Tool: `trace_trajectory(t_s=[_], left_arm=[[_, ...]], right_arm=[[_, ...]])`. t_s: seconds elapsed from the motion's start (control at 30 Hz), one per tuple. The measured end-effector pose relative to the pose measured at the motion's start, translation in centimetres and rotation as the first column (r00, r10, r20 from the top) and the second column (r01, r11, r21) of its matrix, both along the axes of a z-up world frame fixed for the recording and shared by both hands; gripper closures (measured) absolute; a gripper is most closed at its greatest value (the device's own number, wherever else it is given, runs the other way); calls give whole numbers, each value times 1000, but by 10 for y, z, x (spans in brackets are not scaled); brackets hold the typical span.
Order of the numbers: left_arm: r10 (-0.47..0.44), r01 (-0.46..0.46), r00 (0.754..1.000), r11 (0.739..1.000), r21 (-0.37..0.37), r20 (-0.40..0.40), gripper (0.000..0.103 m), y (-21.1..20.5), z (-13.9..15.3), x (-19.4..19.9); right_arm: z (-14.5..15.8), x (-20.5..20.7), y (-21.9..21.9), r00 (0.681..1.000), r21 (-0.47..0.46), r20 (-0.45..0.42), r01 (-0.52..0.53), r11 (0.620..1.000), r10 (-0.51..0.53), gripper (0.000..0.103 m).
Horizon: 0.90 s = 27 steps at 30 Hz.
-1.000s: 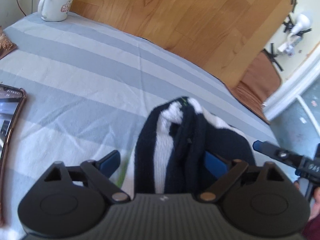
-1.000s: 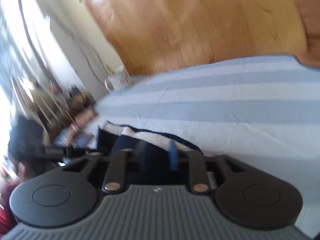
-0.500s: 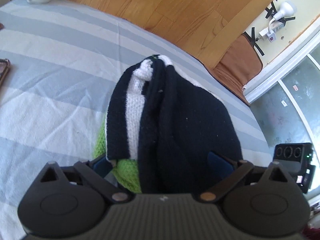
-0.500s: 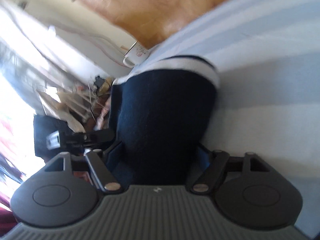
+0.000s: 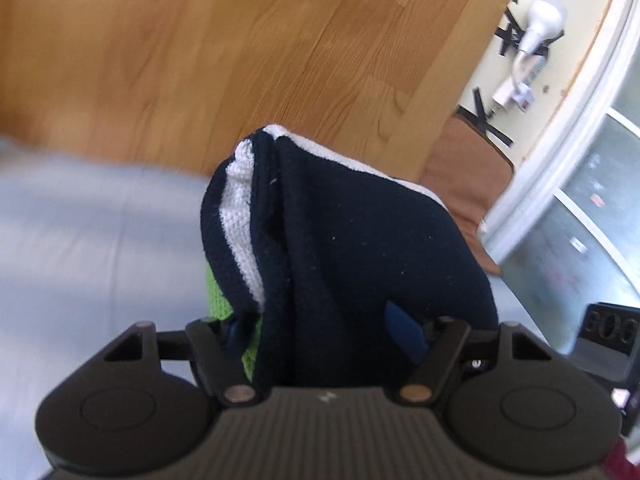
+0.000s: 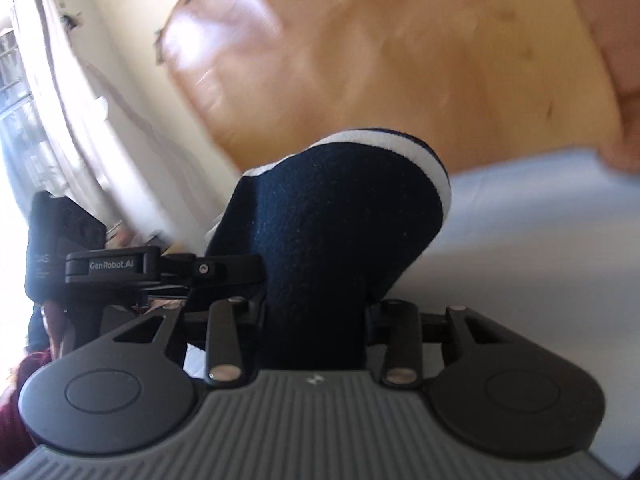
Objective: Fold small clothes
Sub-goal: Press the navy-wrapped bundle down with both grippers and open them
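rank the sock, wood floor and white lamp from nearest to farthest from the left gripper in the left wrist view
1. Sock: clamped between the fingers of the left gripper, centre of view.
2. Wood floor: past the sock and the bed edge, across the top.
3. White lamp: on the wall at the upper right, beyond the floor.

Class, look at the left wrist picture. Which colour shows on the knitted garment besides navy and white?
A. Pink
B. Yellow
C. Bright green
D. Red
C: a strip of bright green knit peeks out under the navy and white stripes at the lower left of the garment, just above the left claw, which is shut on it.
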State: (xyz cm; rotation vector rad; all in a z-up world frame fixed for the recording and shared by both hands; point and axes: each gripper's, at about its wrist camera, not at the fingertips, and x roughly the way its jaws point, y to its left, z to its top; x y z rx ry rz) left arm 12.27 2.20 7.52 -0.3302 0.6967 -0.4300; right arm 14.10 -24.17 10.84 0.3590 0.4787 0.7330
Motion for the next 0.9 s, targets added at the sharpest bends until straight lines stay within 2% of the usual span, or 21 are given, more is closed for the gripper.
trace_trajectory(t_s=[0.17,0.27,0.3,0.33,0.43,0.47,0.53,0.67,0.77,0.9], left_arm=[[23,-23,999,1000,3,-25,38,-31,-17,93],[56,-54,994,998,18,-99,41,-44,-45,132],[64,-62,991,998,20,-119,41,-49,-54,139],[68,-67,993,998,17,-95,41,-55,-59,139],[82,-80,996,993,90,-19,32,-78,-62,129],[80,-80,997,988,134,5,29,-87,-61,126],[77,-83,996,975,204,36,25,-95,-59,120],[130,-128,991,969,211,3,24,-91,-47,104],[175,-173,984,958,228,12,24,-78,-46,71],[214,-212,977,938,274,20,24,-72,-51,16]], right_arm=[[-6,90,-14,997,-54,4,76,996,-76,60],[-26,137,-28,992,-97,-80,87,991,-95,59],[-33,147,-32,989,-121,-108,88,989,-101,59],[-38,153,-38,987,-120,-132,80,989,-96,56],[-48,162,-57,978,-28,-197,68,997,-72,50],[-50,156,-53,977,-28,-197,83,996,-87,45],[-44,145,-45,979,-78,-165,111,991,-123,42],[-33,105,-42,967,-128,-118,212,969,-228,38],[-35,65,-42,962,-120,-86,249,961,-260,34],[-43,8,-36,957,-139,-59,274,952,-284,33]])
